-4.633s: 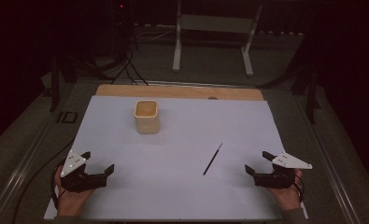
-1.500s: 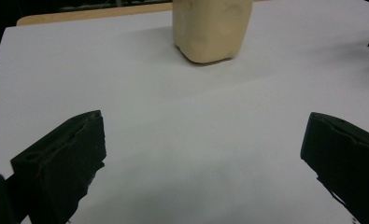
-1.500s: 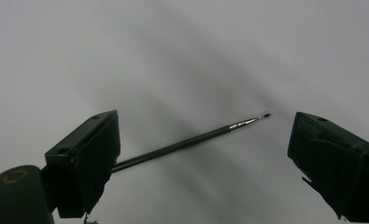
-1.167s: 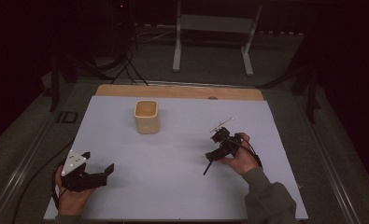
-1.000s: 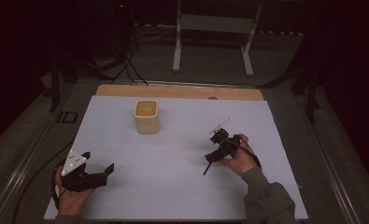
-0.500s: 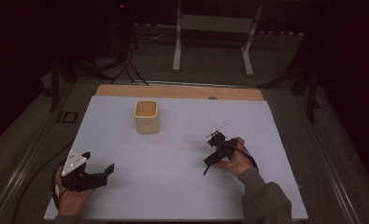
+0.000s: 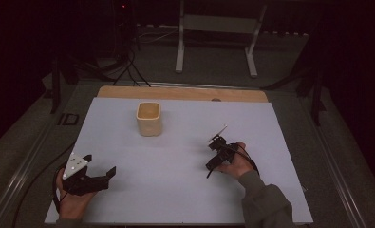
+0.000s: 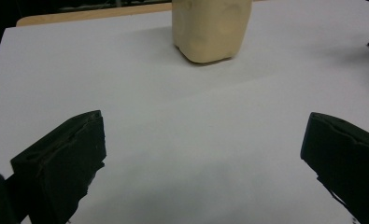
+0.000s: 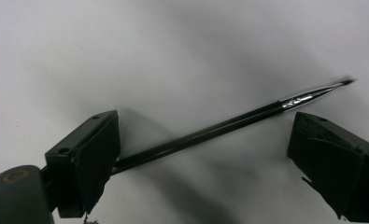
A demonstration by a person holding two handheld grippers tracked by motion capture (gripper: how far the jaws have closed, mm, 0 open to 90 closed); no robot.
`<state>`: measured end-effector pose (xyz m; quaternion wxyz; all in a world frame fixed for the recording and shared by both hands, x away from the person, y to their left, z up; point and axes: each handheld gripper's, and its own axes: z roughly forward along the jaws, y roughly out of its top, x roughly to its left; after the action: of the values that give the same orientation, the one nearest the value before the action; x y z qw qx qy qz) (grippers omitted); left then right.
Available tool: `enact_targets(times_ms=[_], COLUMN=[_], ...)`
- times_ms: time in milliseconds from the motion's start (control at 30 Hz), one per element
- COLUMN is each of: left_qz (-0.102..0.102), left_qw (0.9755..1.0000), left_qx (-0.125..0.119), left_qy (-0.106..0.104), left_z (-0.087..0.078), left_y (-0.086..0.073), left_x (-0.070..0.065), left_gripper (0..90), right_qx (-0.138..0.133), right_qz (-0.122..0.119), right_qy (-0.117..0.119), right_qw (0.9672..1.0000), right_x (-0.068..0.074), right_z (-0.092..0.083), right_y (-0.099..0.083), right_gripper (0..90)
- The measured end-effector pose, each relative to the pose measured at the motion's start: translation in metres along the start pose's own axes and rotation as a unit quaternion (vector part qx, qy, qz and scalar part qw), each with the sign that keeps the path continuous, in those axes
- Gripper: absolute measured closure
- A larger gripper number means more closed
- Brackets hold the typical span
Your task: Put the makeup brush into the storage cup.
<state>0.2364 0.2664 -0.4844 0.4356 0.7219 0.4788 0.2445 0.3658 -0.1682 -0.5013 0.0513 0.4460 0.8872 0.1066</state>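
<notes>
Between the right gripper [image 9: 205, 154]'s two black jaws lies a thin black brush [image 9: 229, 123], flat on the white table [image 9: 126, 46], and the jaws are spread wide with nothing clamped yet. One end of the handle runs right up against the left-hand jaw in the right gripper view, and the tip with its shiny ferrule pokes out past the other jaw, so the brush sits slantwise across the gap rather than square to it. So I'd say the job is barely started: the reach looks done, the grab isn't, and the brush hasn't left the table. If it's headed for the cream cup [image 7: 149, 118], that's well apart from it, up toward the far side, and all of that is left to do. From the high view the right hand [image 7: 235, 164] is out over the middle-right of the table with the wrist tipped down, gripper pointing into the surface, sleeve coming in from the bottom edge. Over on the near left corner, the left gripper [image 7: 97, 176] rests low in its hand, jaws wide apart and empty, aimed roughly toward the cup, not doing much.
</notes>
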Motion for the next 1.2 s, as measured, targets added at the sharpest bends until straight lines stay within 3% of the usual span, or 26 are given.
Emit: enact_targets(times_ms=[267, 400, 567, 767, 900, 1200], left_qz=[0.002, 0.001, 0.002, 0.003, 0.003, 0.003], left_qw=[1.0000, 1.0000, 1.0000, 1.0000, 1.0000, 1.0000], left_qx=[0.002, 0.002, 0.002, 0.004, 0.005, 0.005], left_qy=[-0.001, -0.001, -0.001, -0.001, -0.001, -0.002], left_z=[0.000, 0.000, 0.001, 0.001, 0.002, 0.001], left_y=[0.000, 0.000, 0.000, 0.000, 0.000, 0.000], left_x=[-0.001, 0.000, -0.001, 0.000, -0.001, -0.001], left_gripper=[1.0, 1.0, 1.0, 1.0, 1.0, 1.1], right_qx=[0.014, 0.021, 0.029, 0.042, 0.051, 0.108], right_qz=[0.002, -0.020, -0.047, -0.034, -0.030, -0.050], right_qy=[0.001, 0.006, 0.013, 0.017, 0.024, -0.002], right_qw=[0.9999, 0.9996, 0.9984, 0.9984, 0.9980, 0.9929], right_x=[0.000, 0.004, 0.007, -0.005, -0.010, -0.001], right_z=[0.002, -0.002, -0.007, -0.008, -0.007, -0.004], right_y=[0.004, 0.006, 0.010, 0.017, 0.020, 0.035], right_gripper=[11.5, 22.5, 45.8, 70.3, 76.1, 85.3])
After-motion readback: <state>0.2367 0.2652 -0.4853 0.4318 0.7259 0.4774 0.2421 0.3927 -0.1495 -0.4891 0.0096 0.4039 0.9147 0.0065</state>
